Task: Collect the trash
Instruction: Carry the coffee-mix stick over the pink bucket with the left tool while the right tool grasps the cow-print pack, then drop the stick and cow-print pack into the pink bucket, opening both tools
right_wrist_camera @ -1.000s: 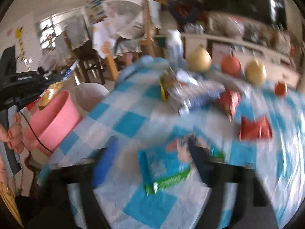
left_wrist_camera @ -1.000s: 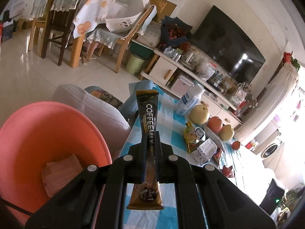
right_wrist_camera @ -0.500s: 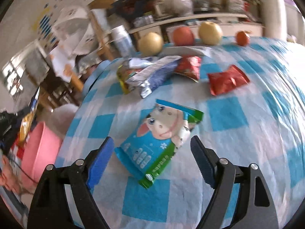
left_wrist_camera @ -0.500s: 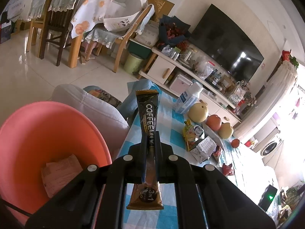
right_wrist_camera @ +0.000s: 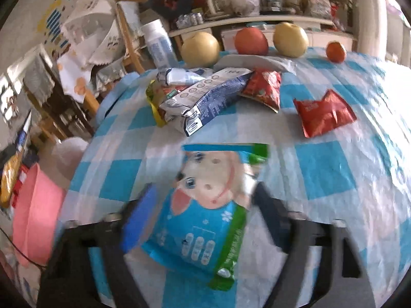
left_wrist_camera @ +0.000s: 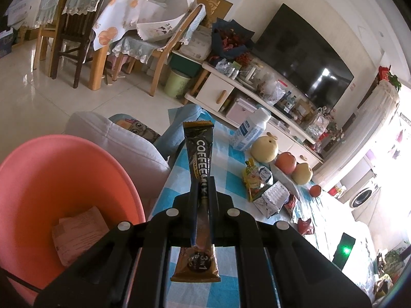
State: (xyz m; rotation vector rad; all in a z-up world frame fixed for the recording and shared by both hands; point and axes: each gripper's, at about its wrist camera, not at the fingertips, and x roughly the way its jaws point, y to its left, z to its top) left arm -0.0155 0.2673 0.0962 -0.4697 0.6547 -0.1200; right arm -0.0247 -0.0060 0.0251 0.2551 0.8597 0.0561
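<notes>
My left gripper (left_wrist_camera: 203,192) is shut on a black and gold coffee mix sachet (left_wrist_camera: 199,151), held upright beside a pink bin (left_wrist_camera: 51,179) that holds a paper scrap (left_wrist_camera: 79,233). My right gripper (right_wrist_camera: 203,200) is open low over the checked table (right_wrist_camera: 334,169), its fingers on either side of a blue and green cow-print wrapper (right_wrist_camera: 205,218). Behind it lie a blue and white wrapper (right_wrist_camera: 213,97), two red packets (right_wrist_camera: 321,113) and a yellow wrapper (right_wrist_camera: 154,100). The pink bin also shows at the left of the right wrist view (right_wrist_camera: 33,213).
A white bottle (right_wrist_camera: 159,46), pears (right_wrist_camera: 200,48), an apple (right_wrist_camera: 251,41) and a small orange (right_wrist_camera: 335,51) stand at the table's far edge. A grey cushioned seat (left_wrist_camera: 115,141) is beside the bin. A TV cabinet (left_wrist_camera: 231,95) and dining chairs (left_wrist_camera: 74,38) stand beyond.
My right gripper has moved forward and down, so its open fingers now flank the cow-print wrapper. My left gripper has stayed by the bin with the sachet.
</notes>
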